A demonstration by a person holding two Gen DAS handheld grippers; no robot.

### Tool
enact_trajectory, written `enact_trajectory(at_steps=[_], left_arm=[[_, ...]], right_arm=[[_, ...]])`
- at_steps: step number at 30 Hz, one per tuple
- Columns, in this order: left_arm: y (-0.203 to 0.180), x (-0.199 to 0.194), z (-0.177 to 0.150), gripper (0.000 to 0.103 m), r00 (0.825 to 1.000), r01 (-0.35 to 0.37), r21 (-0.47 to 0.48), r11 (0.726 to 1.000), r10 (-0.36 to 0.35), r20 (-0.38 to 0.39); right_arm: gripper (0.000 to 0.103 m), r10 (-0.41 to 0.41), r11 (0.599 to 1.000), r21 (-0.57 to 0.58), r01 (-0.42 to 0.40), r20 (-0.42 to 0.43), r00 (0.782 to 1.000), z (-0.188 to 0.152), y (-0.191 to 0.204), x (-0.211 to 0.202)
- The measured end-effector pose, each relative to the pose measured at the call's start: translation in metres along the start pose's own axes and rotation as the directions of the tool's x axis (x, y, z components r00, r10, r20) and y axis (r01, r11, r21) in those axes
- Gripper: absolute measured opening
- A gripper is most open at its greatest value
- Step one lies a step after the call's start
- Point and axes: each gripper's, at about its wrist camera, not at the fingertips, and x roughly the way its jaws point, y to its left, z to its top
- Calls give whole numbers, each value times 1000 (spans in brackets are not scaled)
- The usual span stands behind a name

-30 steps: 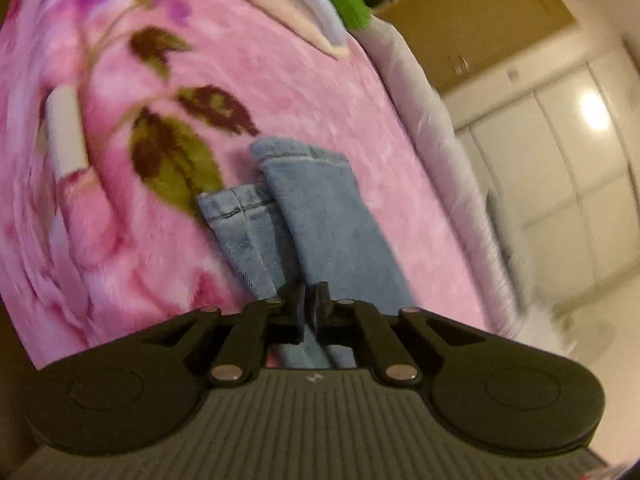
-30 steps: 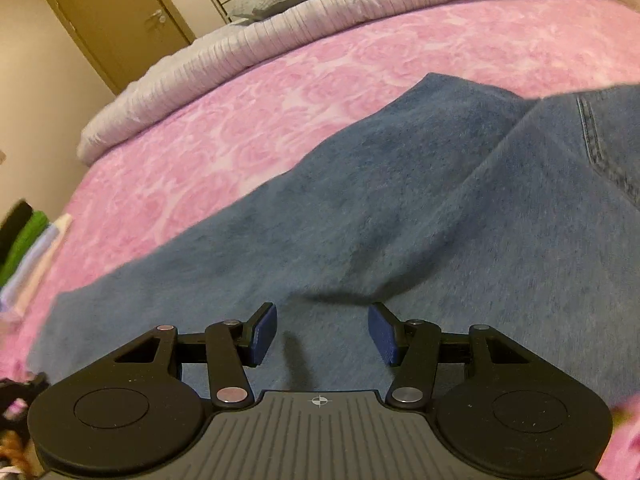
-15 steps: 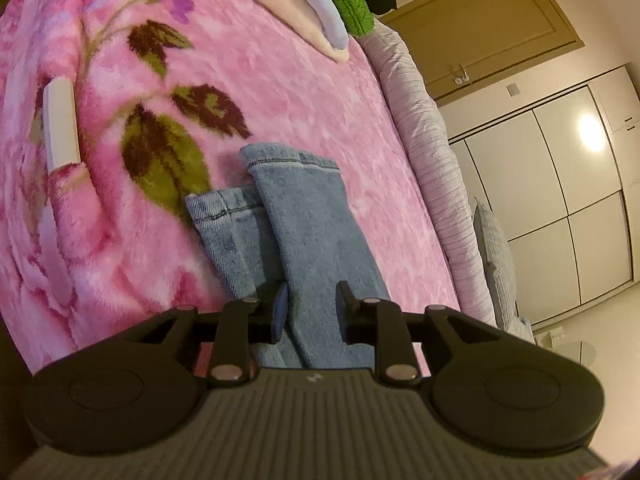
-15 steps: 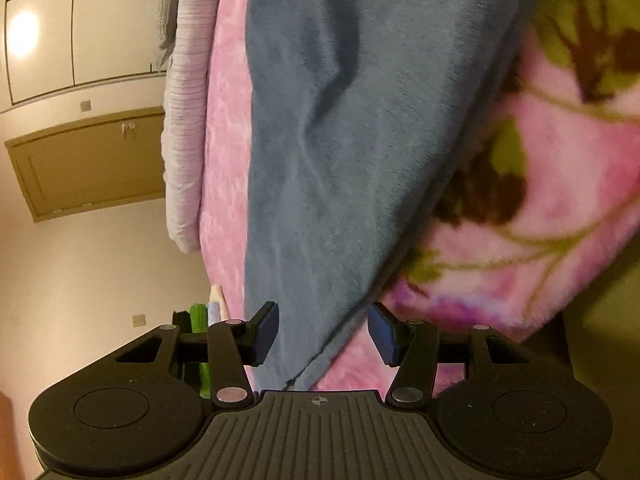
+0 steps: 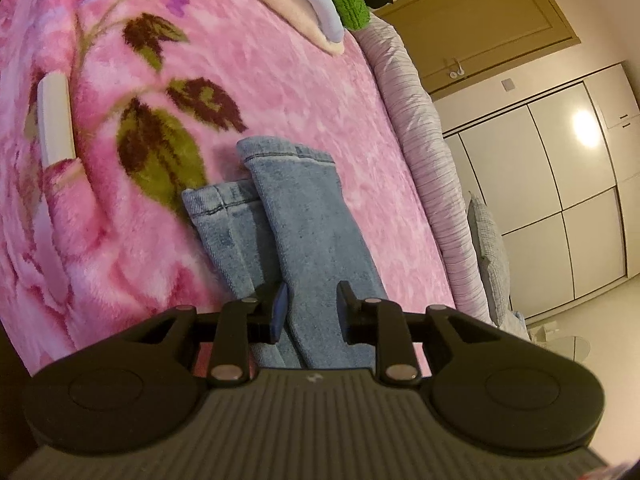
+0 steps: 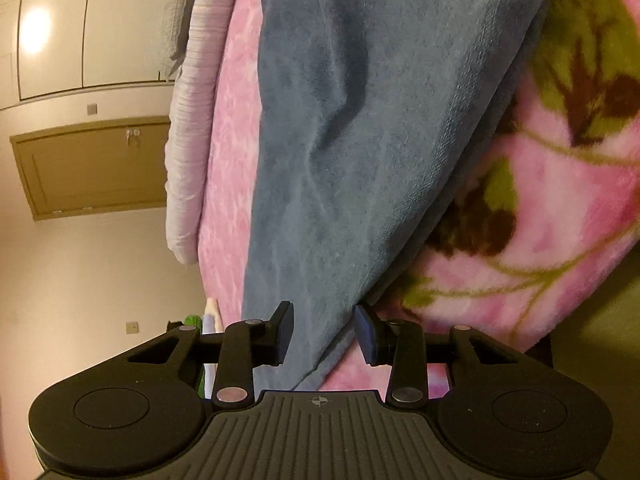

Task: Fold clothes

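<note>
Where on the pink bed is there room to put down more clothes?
Bare blanket lies between the jeans' cuffs and the folded pile at the far end, and between the jeans and the grey quilt roll. It is crowded at that pile and by the white object.

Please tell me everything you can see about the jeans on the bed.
The jeans are blue denim, faded lighter at the legs. They lie flat on the pink flowered blanket. In the left wrist view the two legs lie side by side, one partly over the other, and both stitched hems point away from the camera. In the right wrist view the cloth shows soft wrinkles and one edge runs along the blanket. The left claw and the right claw are both open, fingers on either side of the denim, not gripping it.
</note>
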Motion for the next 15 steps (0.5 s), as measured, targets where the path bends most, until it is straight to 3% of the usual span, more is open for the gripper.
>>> enact_trajectory(at_steps=[6, 8, 10, 11, 12, 13, 15], left_arm=[[4, 0, 1, 21, 1000, 9, -9, 1000, -9, 0], [6, 1, 2, 21, 1000, 20, -18, 1000, -20, 3], [7, 3, 3, 21, 1000, 31, -28, 999, -30, 6], [8, 3, 4, 21, 999, 36, -33, 999, -36, 7], [9, 4, 5, 16, 999, 41, -38, 998, -41, 9], [6, 2, 6, 0, 998, 56, -16, 998, -56, 20], [-5, -9, 7, 0, 996, 78, 86, 993, -82, 38]], right_arm=[[38, 3, 1000, 9, -4, 31, 1000, 1, -6, 4], [31, -6, 1000, 6, 6, 37, 999, 0, -8, 7], [14, -20, 1000, 2, 20, 36, 999, 0, -10, 10], [11, -28, 1000, -3, 28, 36, 999, 0, -10, 10], [9, -29, 999, -19, 29, 39, 999, -1, -9, 7], [5, -29, 999, -35, 31, 42, 999, -2, -7, 5], [4, -23, 996, -83, 27, 52, 998, -4, 0, -2]])
